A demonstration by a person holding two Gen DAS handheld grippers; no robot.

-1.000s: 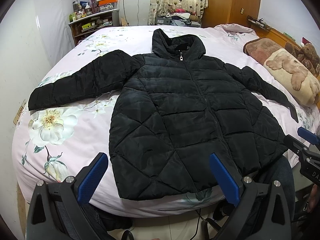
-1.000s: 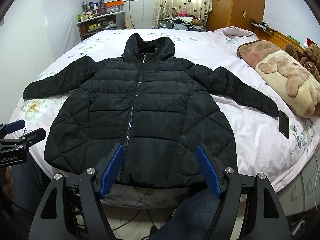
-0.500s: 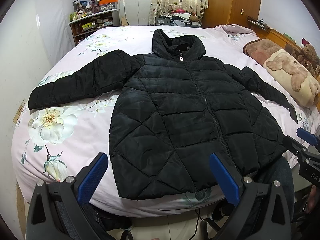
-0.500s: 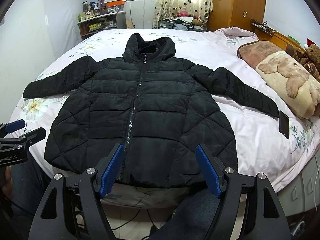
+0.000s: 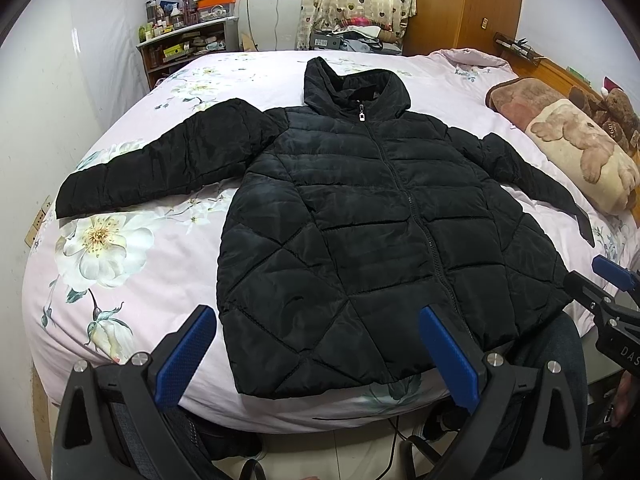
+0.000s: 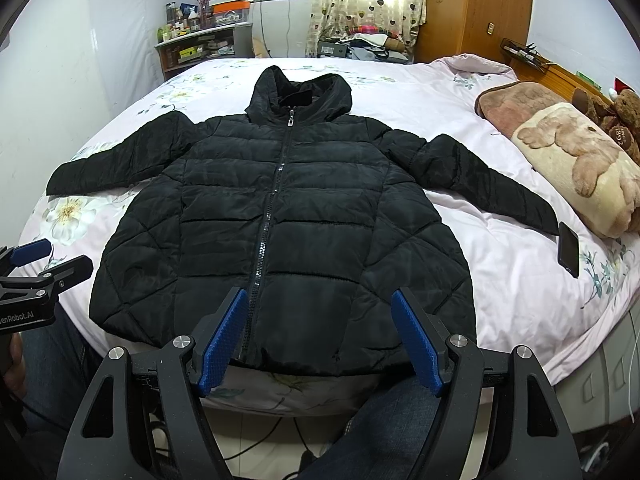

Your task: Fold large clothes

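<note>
A black quilted hooded jacket (image 5: 372,216) (image 6: 280,216) lies flat and zipped on the floral pink bed (image 5: 120,264) (image 6: 500,256), sleeves spread to both sides, hem at the near edge. My left gripper (image 5: 316,332) hovers open just short of the hem's left part, blue pads wide apart with nothing between them. My right gripper (image 6: 320,312) also stands open over the hem near the zipper's lower end, holding nothing. Each gripper shows at the edge of the other's view.
A black phone (image 6: 569,249) lies on the bed past the right sleeve cuff. A bear-print pillow (image 6: 580,160) and a teddy bear (image 6: 620,120) sit at the right. A cluttered shelf (image 5: 188,48) and a wooden wardrobe (image 5: 468,4) stand behind. A person's jeans-clad knees (image 6: 380,420) are below the bed edge.
</note>
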